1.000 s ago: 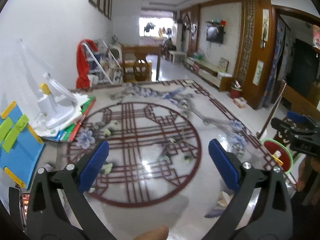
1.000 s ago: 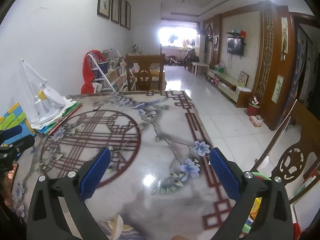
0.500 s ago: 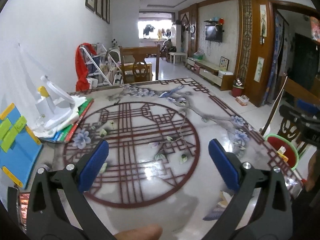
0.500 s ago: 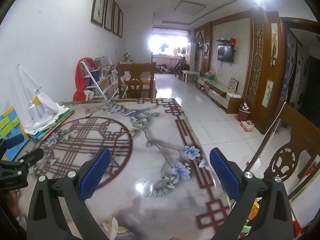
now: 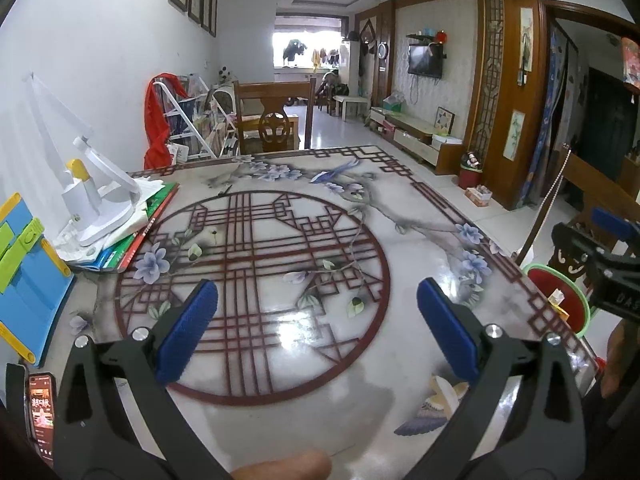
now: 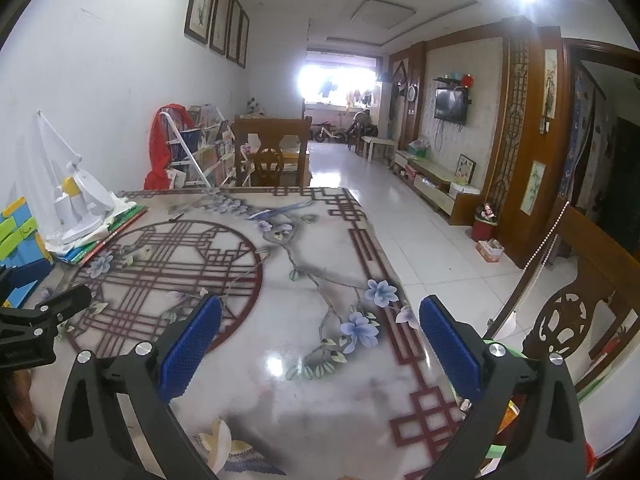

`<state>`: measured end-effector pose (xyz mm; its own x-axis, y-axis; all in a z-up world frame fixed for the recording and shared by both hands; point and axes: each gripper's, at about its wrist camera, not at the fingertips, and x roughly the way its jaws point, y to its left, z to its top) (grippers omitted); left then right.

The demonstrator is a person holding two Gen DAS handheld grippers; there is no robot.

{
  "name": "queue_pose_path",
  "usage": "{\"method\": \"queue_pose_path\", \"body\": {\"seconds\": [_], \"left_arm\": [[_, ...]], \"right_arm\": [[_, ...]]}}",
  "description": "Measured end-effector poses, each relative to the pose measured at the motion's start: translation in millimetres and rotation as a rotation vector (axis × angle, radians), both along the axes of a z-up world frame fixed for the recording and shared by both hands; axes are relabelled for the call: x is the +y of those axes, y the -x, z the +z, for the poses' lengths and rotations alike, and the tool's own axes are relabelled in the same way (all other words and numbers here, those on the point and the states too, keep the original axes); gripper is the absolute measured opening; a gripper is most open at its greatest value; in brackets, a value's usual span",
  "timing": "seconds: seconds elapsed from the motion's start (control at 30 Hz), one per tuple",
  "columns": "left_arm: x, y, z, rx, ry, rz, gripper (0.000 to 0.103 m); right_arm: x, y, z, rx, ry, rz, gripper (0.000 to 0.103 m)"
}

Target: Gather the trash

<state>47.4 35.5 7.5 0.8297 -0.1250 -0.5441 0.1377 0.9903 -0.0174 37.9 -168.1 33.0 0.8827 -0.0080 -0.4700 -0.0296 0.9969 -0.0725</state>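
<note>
My left gripper (image 5: 316,300) is open above the glossy patterned table (image 5: 280,360), with nothing between its blue pads (image 5: 188,332). My right gripper (image 6: 320,312) is open too, over the table's right part, and it shows at the right edge of the left wrist view (image 5: 592,228). A red bin with a green rim (image 5: 560,300) stands below the table's right edge and holds a few yellow and white scraps. In the right wrist view only its green rim (image 6: 502,350) shows, behind the right finger. A small dark object (image 5: 226,190) lies near the far side of the table.
A white desk lamp (image 5: 96,208) sits on a stack of books at the left. A blue and green stand (image 5: 24,280) and a phone (image 5: 40,412) lie at the near left. Wooden chairs stand at the far end (image 6: 272,156) and at the right (image 6: 568,320).
Both views have lifted and tilted up a little, so more of the room shows. Both grippers stay open and hold nothing.
</note>
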Motion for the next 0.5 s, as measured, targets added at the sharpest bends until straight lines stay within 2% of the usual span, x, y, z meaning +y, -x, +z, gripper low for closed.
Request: {"method": "queue_pose_path", "body": {"seconds": [0.5], "left_arm": [[-2.2,-0.8,-0.5,0.010,0.009,-0.014,0.098]], "right_arm": [[-2.6,-1.5,-3.6,0.008,-0.005,0.001,0.096]]}}
